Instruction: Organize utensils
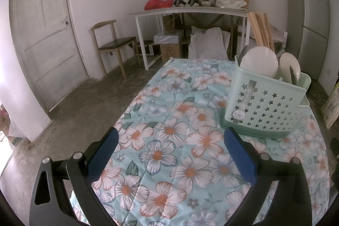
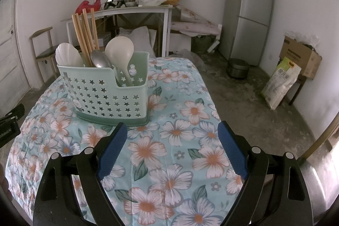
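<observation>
Covering the table, a floral cloth (image 2: 169, 162); each hand-held gripper (image 1: 170, 154) (image 2: 172, 151) gapes wide, empty.

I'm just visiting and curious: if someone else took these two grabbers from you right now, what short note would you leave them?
Left hand-held gripper: open, empty, over the floral tablecloth.
Right hand-held gripper: open, empty, just short of the green utensil caddy.
The caddy stands upright on the table. In it: wooden chopsticks, a metal spoon, a white rice paddle in the small side compartment, and a white shell-shaped scoop.
Done: no utensils show loose on the cloth.
Left: apparently nothing; check the table parts outside these views.
</observation>
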